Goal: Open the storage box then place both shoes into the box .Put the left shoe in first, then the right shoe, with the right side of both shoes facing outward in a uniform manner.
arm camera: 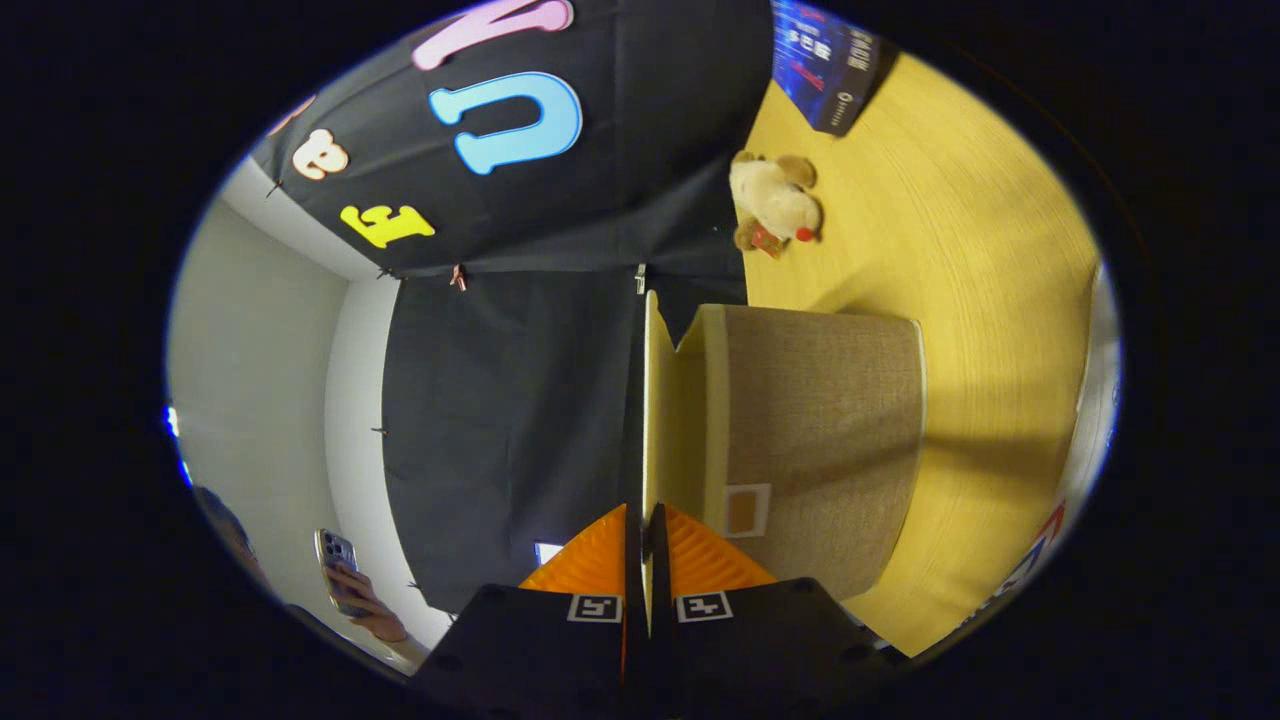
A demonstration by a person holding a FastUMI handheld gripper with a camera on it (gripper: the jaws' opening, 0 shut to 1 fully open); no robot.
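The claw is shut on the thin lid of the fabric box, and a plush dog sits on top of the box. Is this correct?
Not quite. In the gripper view the claw is shut on the lid of the box, but the plush dog sits on the wooden table beyond the box, not on top.

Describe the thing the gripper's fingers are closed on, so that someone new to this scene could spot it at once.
Start at the yellow wooden table and find the brown fabric storage box on it. Its lid is a thin pale yellow panel swung away from the box body, and the gripper pinches its edge between both orange fingers. Unlike the plush toy beyond, it is flat and seen edge-on.
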